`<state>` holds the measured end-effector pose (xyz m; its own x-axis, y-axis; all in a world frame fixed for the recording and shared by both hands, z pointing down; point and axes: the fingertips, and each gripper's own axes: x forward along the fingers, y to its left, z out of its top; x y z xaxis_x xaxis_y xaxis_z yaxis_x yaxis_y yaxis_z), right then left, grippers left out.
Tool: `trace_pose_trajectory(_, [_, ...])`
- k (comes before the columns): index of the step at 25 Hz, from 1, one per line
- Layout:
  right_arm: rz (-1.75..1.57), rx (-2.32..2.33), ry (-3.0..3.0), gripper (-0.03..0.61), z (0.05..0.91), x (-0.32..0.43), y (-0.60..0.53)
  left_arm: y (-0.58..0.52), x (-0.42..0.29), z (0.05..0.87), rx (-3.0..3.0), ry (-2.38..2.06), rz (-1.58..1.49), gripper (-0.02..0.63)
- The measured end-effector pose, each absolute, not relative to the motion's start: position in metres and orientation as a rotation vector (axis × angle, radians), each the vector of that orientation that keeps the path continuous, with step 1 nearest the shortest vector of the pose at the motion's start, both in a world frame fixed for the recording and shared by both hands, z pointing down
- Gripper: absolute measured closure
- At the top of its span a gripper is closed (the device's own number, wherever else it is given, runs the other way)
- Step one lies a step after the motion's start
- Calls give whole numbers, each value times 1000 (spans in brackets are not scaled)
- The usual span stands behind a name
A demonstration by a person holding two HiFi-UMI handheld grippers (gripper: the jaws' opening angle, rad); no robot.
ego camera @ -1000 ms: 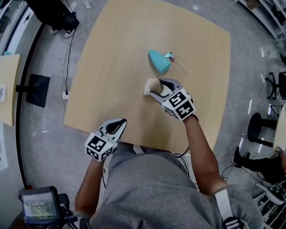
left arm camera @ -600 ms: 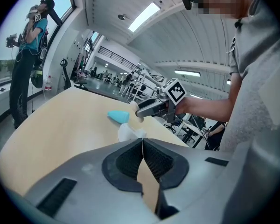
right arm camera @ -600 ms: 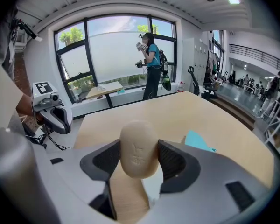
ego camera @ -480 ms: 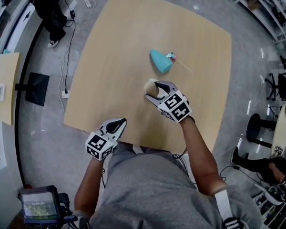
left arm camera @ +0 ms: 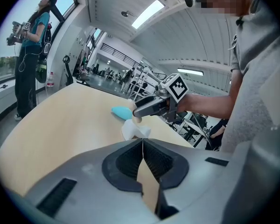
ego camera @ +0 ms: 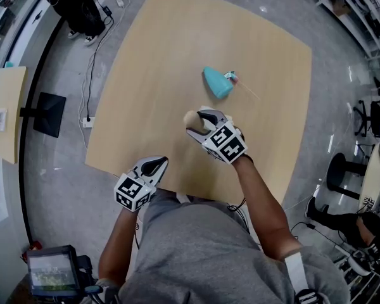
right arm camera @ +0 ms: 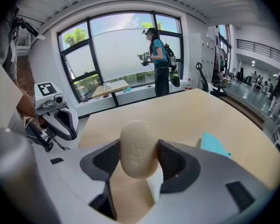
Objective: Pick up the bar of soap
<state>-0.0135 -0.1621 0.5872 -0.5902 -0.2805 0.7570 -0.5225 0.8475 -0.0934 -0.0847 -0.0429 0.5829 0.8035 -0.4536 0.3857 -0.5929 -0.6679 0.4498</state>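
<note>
The beige oval bar of soap (right arm camera: 138, 147) stands upright between the pads of my right gripper (right arm camera: 138, 155), which is shut on it. In the head view the soap (ego camera: 190, 117) sticks out at the tip of the right gripper (ego camera: 195, 120), above the middle of the wooden table (ego camera: 152, 75). The left gripper view shows the soap (left arm camera: 137, 119) held a little above the tabletop. My left gripper (ego camera: 155, 165) is shut and empty at the table's near edge, its jaws meeting (left arm camera: 142, 155).
A teal object (ego camera: 216, 82) lies beyond the right gripper, with a small pink-tipped item (ego camera: 229, 76) beside it. A crumpled white wrapper (left arm camera: 133, 129) lies on the table under the held soap. A person stands by the windows (right arm camera: 157, 62). Chairs and cables surround the table.
My right gripper has moved left and toward the near side with the soap in it, away from the teal object. The left gripper has stayed put.
</note>
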Motion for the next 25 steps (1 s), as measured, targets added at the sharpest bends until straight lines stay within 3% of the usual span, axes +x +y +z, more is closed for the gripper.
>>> trace_pose_trajectory(25, [540, 470, -2113, 328, 659, -23, -162, -69, -79, 622, 2386, -704, 449, 607])
